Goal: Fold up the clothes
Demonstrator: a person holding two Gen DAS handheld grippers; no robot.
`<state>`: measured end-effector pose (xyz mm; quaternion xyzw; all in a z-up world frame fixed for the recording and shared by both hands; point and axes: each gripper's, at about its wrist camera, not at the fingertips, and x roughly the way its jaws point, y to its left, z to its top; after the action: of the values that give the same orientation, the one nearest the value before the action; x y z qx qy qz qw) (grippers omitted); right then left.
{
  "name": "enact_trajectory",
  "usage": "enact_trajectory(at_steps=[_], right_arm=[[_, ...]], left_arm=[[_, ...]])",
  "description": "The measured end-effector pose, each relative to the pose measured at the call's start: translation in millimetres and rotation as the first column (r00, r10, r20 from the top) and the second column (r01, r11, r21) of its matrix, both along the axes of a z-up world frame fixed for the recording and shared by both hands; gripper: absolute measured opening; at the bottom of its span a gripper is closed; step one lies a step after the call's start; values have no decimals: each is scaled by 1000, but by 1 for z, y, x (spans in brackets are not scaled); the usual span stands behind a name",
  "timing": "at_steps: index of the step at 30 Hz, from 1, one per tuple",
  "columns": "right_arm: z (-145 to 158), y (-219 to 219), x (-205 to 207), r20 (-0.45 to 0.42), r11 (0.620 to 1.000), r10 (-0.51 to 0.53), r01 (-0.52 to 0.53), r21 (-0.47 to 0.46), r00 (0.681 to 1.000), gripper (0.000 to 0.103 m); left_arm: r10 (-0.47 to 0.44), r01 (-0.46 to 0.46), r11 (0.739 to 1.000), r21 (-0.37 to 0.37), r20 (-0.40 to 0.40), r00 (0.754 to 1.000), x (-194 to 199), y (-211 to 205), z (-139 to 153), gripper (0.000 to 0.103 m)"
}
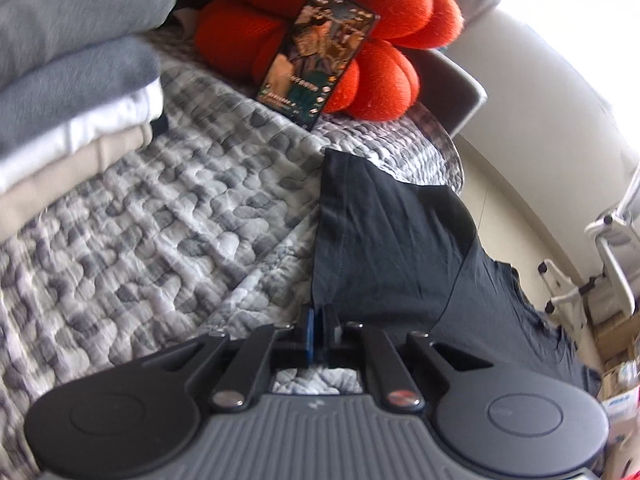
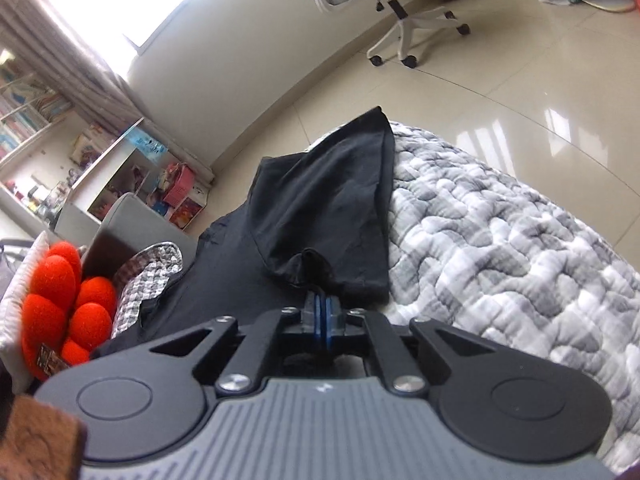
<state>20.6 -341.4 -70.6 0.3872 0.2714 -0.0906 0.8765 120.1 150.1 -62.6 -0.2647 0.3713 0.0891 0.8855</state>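
1. While we hold the black garment by its near edge, the left claw is pinched together on the hem right at its tips. The grip takes very little cloth, so a sharp pull could slide the hem out.
2. Far to the left of that claw sits a stack of folded clothes. A wide swing of the cloth could brush it and topple the layers.
3. Ahead of the left claw a phone leans on an orange cushion. Cloth thrown forward could knock it flat.
4. The right claw is clamped on a bunched fold, with the garment stretching ahead over the quilt. We may have caught two layers, which would spoil the fold.
5. Beyond, the cloth hangs over the bed's edge, so slack could drag it to the floor.
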Motion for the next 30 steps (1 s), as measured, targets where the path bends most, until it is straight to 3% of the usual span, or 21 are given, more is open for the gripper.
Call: enact_trajectory(at_steps=[5,7,9,14,18,27,29,30], right_arm=[[10,4,-1,5,997,27,-26,-79,1000,14],[17,7,-1,2,991,28,-28,-131,1000,30],[24,8,-3,13,981,15,-13,-193,1000,41],[40,13,3,41,946,21,-7,-325,999,41],[41,25,13,53,929,97,-71,-364,994,41],[18,38,24,-57,921,185,-193,-338,981,41],[23,37,25,-63,911,200,-209,-355,978,41],[26,36,27,-64,905,211,-220,-363,975,41]], left_arm=[[0,-3,998,65,41,999,-3,-7,12,21],[0,-8,994,106,72,997,-4,-11,20,29],[-11,-4,989,145,100,995,-4,-16,27,30],[-126,89,971,221,160,979,7,-37,40,28],[-246,204,956,210,198,949,21,-51,41,27],[-322,294,928,229,97,942,39,-66,8,28],[-333,300,920,251,101,937,43,-67,14,37],[-339,302,916,263,106,935,46,-67,17,48]])
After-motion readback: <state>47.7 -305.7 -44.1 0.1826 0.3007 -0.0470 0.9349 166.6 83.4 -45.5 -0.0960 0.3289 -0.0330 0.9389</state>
